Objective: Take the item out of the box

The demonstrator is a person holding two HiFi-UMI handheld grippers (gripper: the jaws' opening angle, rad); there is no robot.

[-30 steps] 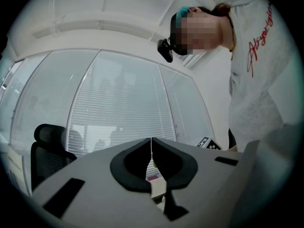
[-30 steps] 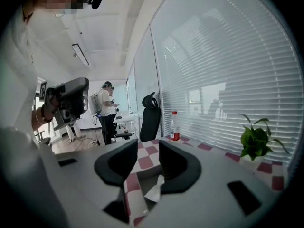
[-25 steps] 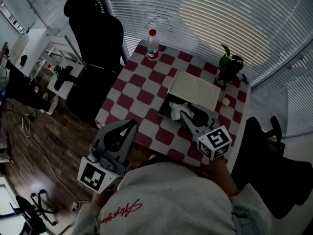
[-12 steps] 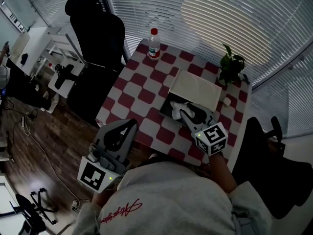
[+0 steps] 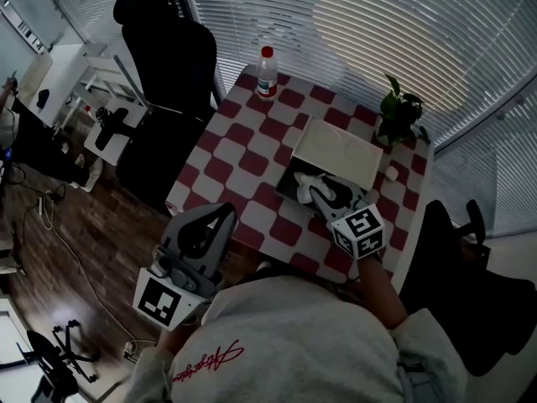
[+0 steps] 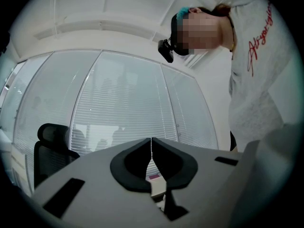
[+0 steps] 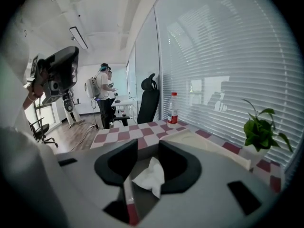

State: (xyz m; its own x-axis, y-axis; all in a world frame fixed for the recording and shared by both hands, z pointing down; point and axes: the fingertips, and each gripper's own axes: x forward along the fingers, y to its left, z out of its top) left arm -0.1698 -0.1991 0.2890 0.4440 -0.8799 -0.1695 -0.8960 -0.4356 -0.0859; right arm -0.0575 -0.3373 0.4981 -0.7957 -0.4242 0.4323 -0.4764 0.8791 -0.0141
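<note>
Low in the open box point(image 5: 284, 193), right of centre in the head view: crumpled white tissue paper point(image 5: 307, 180), not yet lifted out. Cannot tell whether anything lies under it. Seen too at bottom centre of the right gripper view, standing in the gap between the jaws of the right claw point(image 7: 148, 148). Jaws parted there and, by the look of it, not clenched on the paper, with the claw reaching down into the dark inside of the box.

Against the box on its upper-right side, a pale lid point(image 5: 336, 151) lying open. Beneath both, a red-and-white chequered tabletop point(image 5: 235, 154), with a red-capped bottle point(image 5: 267, 72) at its far edge near top centre and a small potted plant point(image 5: 398, 112) at upper right.

At lower left, off the near edge of the tabletop and well apart from the box, the left claw point(image 5: 226, 211), jaws pressed together on nothing.

Step in hand, as judged: closing on the item. Next move calls for pinching the paper between the jaws, then lifting straight up, clear of the box walls. Soft stuff, likely to slip or tear if caught only by a corner.
</note>
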